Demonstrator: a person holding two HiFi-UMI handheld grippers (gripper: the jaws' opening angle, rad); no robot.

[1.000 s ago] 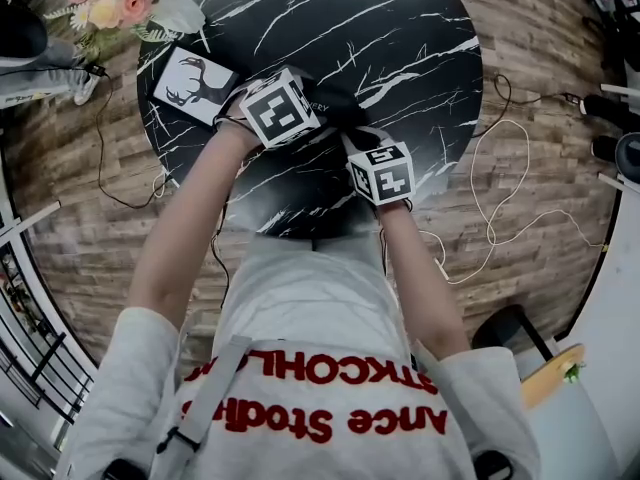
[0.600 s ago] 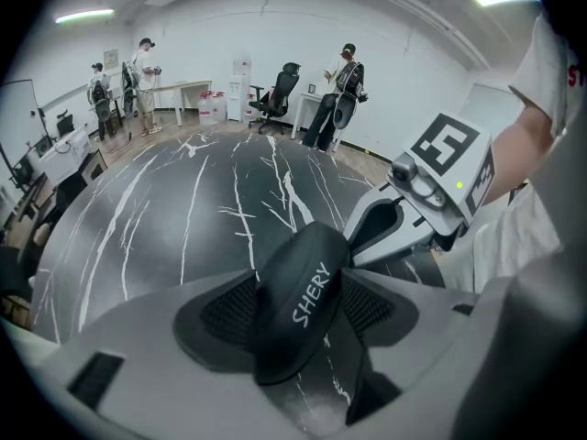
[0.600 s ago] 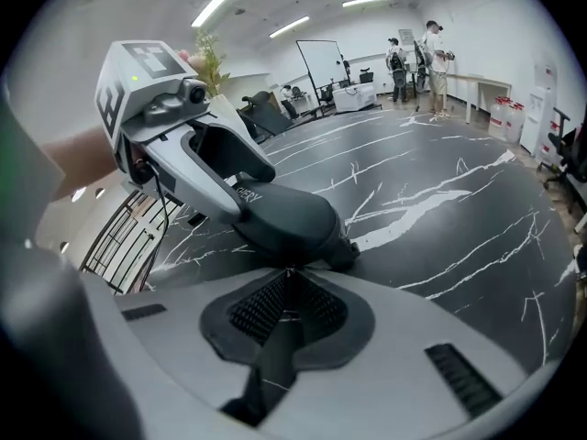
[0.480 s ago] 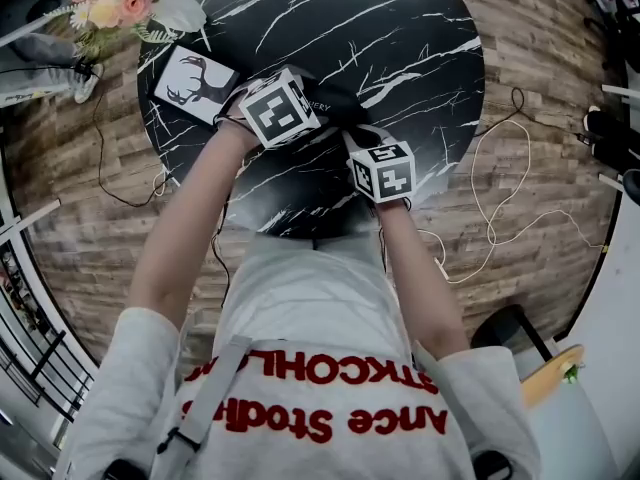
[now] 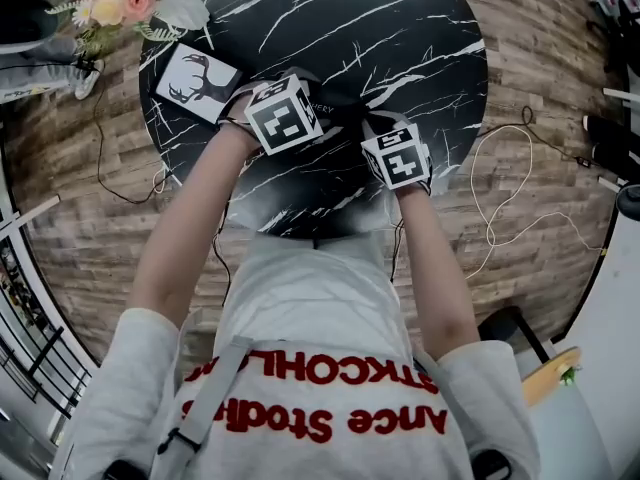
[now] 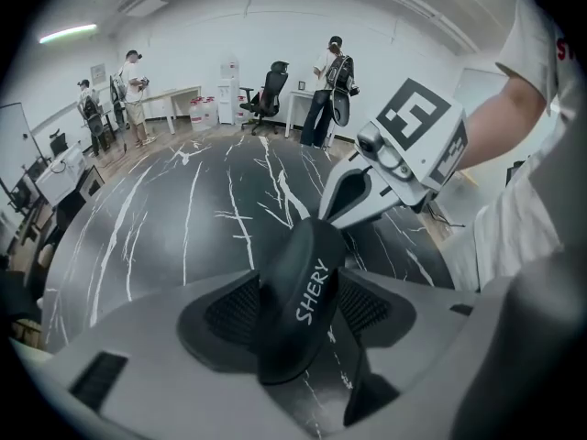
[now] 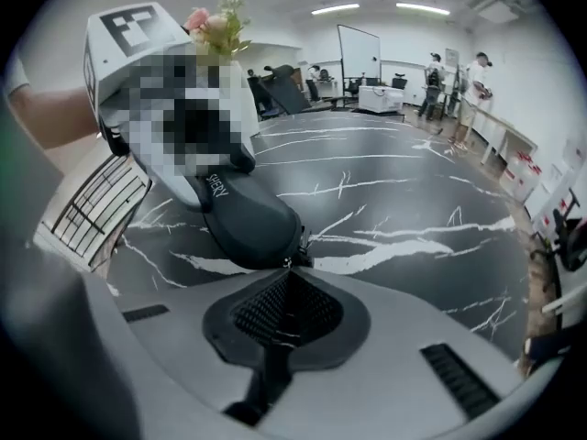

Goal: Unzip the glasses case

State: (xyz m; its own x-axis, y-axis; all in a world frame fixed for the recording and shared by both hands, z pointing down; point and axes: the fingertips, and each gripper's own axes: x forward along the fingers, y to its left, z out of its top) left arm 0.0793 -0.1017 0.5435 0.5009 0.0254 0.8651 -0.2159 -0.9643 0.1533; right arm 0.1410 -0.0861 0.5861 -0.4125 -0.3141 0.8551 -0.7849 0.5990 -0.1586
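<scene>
- Right gripper (image 5: pixel 372 126) slides rightward across the head view, its jaws now fully together.
- Left gripper (image 6: pixel 298 308) has just been closing tighter on the glasses case (image 7: pixel 243 218).

Black glasses case (image 6: pixel 307 291) in just-tightened left tongs (image 6: pixel 295 312), right tongs (image 6: pixel 337 211) at its tip

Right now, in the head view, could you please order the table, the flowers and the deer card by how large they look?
1. table
2. flowers, though the frame edge crops them
3. deer card
</scene>
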